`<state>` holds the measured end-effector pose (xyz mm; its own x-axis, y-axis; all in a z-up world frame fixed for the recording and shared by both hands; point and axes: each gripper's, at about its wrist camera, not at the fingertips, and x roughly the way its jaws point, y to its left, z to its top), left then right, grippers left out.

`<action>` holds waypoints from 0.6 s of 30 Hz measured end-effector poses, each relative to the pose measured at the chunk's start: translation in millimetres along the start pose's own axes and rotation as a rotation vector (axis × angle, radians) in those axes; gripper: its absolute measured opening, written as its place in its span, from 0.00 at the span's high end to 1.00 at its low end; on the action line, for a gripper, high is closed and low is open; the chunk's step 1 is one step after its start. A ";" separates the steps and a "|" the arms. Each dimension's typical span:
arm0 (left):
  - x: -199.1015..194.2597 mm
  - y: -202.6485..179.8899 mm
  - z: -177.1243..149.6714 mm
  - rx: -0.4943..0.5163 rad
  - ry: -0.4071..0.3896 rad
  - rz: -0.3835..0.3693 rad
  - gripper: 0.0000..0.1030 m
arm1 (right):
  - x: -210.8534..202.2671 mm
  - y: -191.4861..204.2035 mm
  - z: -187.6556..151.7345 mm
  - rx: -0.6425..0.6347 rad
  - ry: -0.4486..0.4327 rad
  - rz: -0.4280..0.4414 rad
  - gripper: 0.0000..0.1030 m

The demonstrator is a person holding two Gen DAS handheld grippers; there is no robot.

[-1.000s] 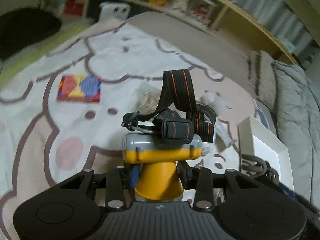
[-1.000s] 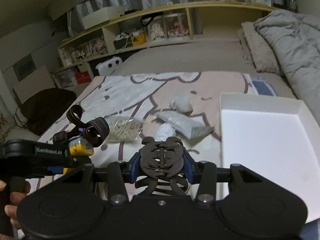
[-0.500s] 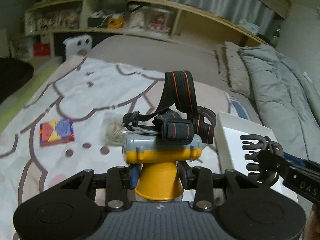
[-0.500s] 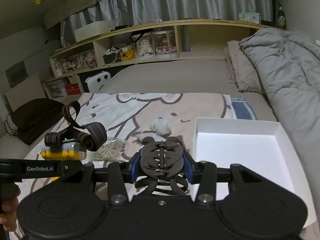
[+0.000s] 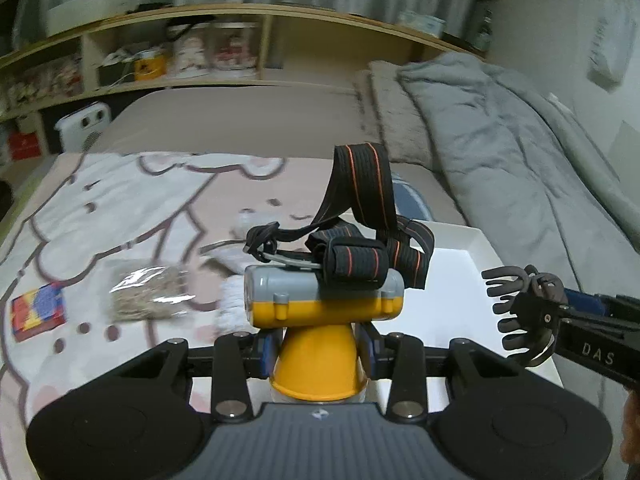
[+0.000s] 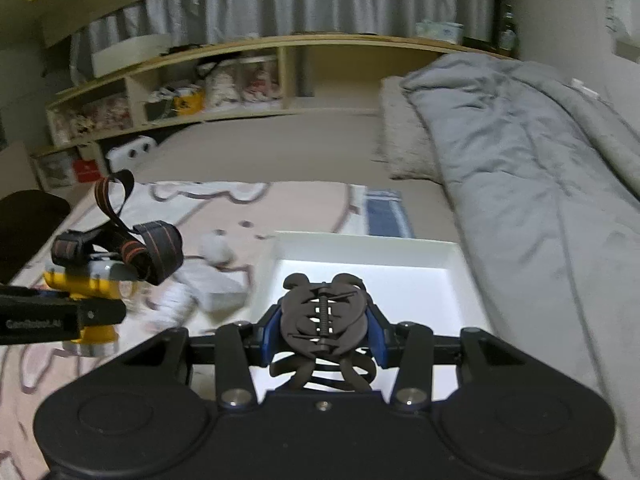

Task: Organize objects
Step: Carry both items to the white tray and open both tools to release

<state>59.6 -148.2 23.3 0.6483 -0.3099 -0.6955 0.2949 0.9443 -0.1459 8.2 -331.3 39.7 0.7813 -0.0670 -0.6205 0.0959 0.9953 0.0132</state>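
My left gripper (image 5: 318, 350) is shut on a yellow and grey headlamp (image 5: 320, 300) with black and orange straps, held in the air left of the white tray (image 5: 460, 248). It also shows in the right wrist view (image 6: 96, 280). My right gripper (image 6: 324, 332) is shut on a dark brown hair claw clip (image 6: 322, 312), held above the white tray (image 6: 452, 264). The clip also shows in the left wrist view (image 5: 524, 312) at the right.
On the cartoon-print blanket (image 5: 120, 208) lie a colourful small box (image 5: 38, 312), a clear bag of brownish bits (image 5: 148, 292) and white packets (image 6: 216, 292). A grey duvet (image 6: 540, 168) lies right of the tray. Wooden shelves (image 6: 200, 92) stand behind.
Both grippers have swung right and risen with their objects. The tray now lies under the right gripper, and the clip has come into the left wrist view.
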 end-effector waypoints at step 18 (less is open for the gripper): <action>83.6 -85.8 -30.3 0.007 0.224 -0.070 0.60 | 30.6 -89.8 -33.7 0.094 0.105 -0.042 0.56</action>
<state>67.2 -251.8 -43.7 0.4544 -0.3418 -0.8226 0.3388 0.9204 -0.1953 2.7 -420.4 -6.9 0.7071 -0.0963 -0.7005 0.1886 0.9805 0.0555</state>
